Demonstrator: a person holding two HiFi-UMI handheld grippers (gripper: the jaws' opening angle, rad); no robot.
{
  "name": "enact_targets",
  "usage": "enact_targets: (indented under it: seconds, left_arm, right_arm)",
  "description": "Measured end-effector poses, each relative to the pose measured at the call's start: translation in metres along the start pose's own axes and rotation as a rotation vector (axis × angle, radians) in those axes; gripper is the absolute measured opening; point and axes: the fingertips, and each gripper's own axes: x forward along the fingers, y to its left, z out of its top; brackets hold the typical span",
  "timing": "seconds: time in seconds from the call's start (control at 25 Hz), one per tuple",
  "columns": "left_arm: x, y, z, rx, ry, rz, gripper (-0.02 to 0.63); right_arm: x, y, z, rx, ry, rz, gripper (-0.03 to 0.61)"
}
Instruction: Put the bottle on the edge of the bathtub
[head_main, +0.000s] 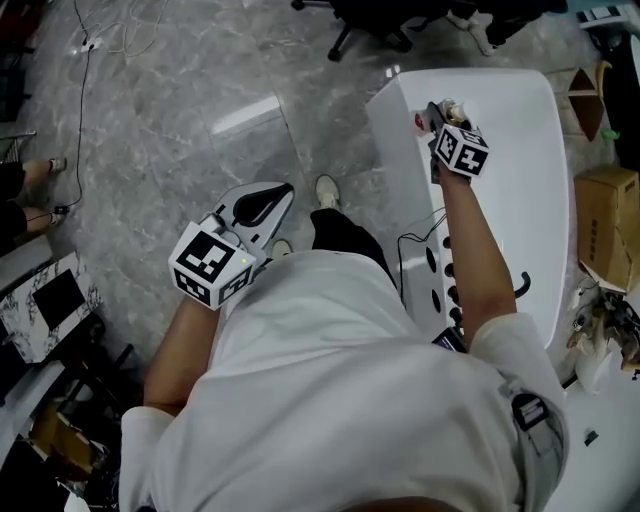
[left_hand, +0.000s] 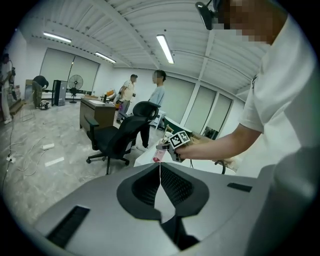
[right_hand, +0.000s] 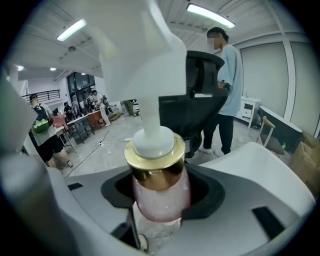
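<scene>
**Right tongs** (right_hand: 161, 210): pinching the bottle (right_hand: 160, 192) by its round pink body, just under the gold collar (right_hand: 155, 157). The white pump (right_hand: 145, 65) stands up towards the camera.

**Left tongs** (left_hand: 160, 182): pressed together with nothing between them, held over the floor (head_main: 180, 130), well apart from the work.

**Bottle, place:** in the air in your right tongs, above the far end of the bathtub (head_main: 520, 210) and near its left rim (head_main: 390, 150). It is not yet set down.

**Hazards, as judged:**
- The body is smooth and rounded, so it may slide in the pads if you ease your squeeze before the base is seated.
- The rim looks narrow, and the pump makes the bottle top-heavy. If you let go while it is tilted or half off the ledge, it will likely topple into the bathtub or down to the floor.
- Drawing the tongs back sideways could catch the collar and drag the bottle over.

**Containers:**
- Bottle: tinted clear wall, capped by the pump. The fill level cannot be told.
- Bathtub: no water seen. A dark cable (head_main: 420, 232) lies inside.
- Box (head_main: 608, 225), beside the bathtub: cardboard, contents not shown
</scene>
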Motion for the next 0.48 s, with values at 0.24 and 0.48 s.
enact_targets:
  seconds: [0.24,0.48]
  left_arm:
    - [0.024,0.013,0.010,-0.033,0.035,0.031,0.020]
    - [0.037,0.027,0.010,-0.062,0.071,0.063,0.020]
  right_arm:
    - [0.059,-0.029,0.007,-0.012,0.009,-0.042,0.227]
    - [0.107,-0.045,0.011,0.007,0.003,-0.096,0.229]
